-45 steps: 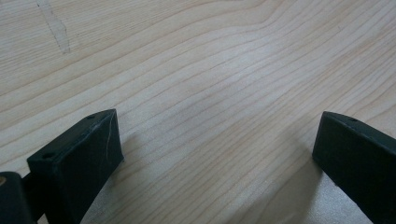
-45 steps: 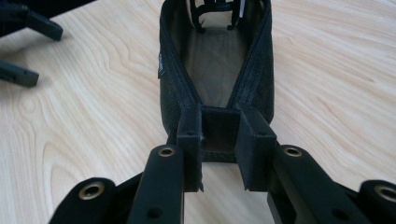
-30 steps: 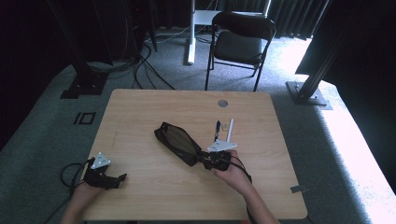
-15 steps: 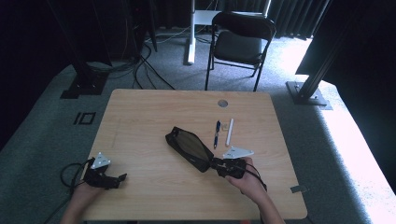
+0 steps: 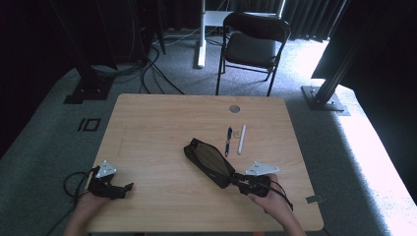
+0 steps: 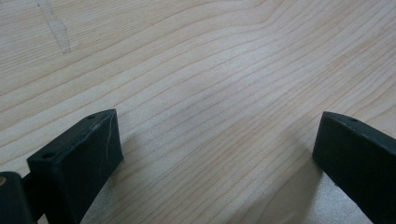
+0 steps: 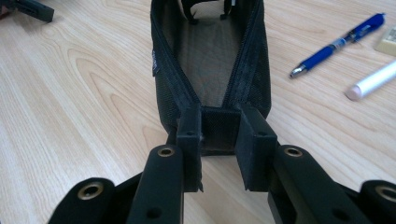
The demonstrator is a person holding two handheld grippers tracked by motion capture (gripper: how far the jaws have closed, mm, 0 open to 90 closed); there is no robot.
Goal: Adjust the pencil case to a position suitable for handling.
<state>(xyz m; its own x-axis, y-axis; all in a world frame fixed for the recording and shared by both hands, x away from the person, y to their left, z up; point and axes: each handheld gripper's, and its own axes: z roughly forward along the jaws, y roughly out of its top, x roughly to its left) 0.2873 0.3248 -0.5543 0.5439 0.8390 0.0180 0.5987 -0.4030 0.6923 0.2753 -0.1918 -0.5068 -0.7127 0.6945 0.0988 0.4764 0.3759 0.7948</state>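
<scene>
R gripper [image 7: 219, 140] pinching end of black mesh pouch [image 7: 210, 60] — L gripper [image 6: 215, 154] jaws spread, prob. resting on table [image 6: 196, 56].

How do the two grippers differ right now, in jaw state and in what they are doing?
The right gripper has its jaws clamped on the end of the black mesh pouch; the left gripper has its jaws spread wide with only bare table between them. The right one sits near the blue pen and white marker; the left one rests by the table's near-left corner. Both are hand-held and low at the table.
</scene>
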